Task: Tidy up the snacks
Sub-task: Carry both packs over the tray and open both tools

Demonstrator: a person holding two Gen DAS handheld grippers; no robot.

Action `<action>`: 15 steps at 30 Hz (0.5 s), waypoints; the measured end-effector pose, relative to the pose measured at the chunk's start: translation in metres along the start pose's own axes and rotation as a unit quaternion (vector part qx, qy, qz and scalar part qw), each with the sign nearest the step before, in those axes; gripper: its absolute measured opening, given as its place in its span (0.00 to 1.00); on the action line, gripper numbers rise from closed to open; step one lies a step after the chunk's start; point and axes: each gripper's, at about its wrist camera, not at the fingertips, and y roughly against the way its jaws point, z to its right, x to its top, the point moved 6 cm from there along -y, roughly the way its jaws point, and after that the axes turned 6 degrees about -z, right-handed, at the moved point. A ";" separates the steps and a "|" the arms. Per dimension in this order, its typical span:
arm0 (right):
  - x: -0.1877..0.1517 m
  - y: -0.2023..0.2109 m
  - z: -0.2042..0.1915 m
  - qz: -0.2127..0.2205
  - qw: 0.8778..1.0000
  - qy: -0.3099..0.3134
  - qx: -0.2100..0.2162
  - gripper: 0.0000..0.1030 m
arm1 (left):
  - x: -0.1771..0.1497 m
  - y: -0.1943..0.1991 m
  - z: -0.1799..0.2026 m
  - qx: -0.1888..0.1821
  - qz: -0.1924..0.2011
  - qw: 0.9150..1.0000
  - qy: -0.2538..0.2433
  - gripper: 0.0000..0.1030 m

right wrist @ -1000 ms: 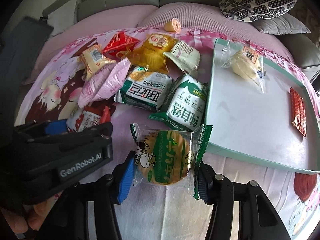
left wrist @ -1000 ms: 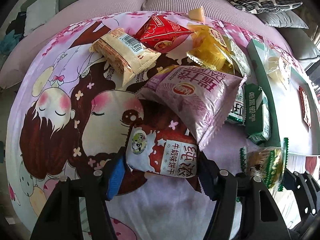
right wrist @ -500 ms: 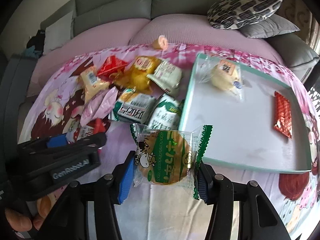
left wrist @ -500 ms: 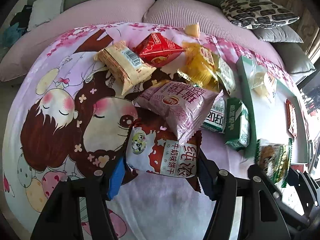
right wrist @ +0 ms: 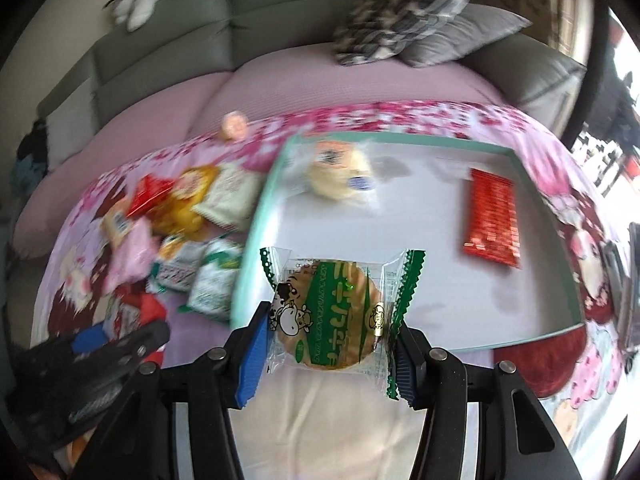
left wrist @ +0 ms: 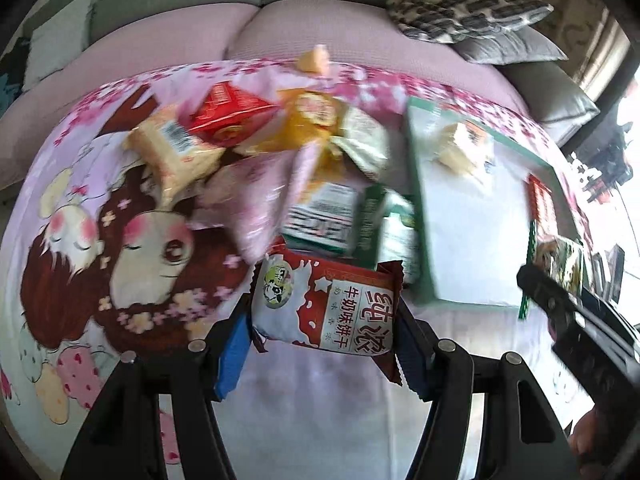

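Right wrist view showed the right gripper pinching a green cracker pack by its sides, held over the near edge of the tray. Left wrist view showed the left gripper clamped on a red biscuit pack, above the cloth and short of the tray's left edge. A bun lay by the tray's far-left corner and a red sachet near its right edge. To do this well, each pack probably wanted carrying low over bare tray floor, clear of both, and the fingers spreading only once it rested flat. Blur suggested speed; slowing first would likely stop the packs sliding.
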 end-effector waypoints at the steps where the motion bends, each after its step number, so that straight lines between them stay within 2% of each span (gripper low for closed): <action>1: 0.002 0.000 0.010 0.000 1.000 -0.011 -0.005 0.55 | 0.000 -0.001 0.005 0.000 0.000 1.000 -0.007 0.64; 7: 0.011 0.002 0.060 0.004 0.997 -0.072 -0.028 0.55 | 0.007 -0.003 0.037 0.002 0.005 0.998 -0.055 0.64; 15: 0.013 0.000 0.115 0.000 0.989 -0.136 -0.048 0.55 | 0.030 0.002 0.074 0.022 0.050 0.992 -0.111 0.64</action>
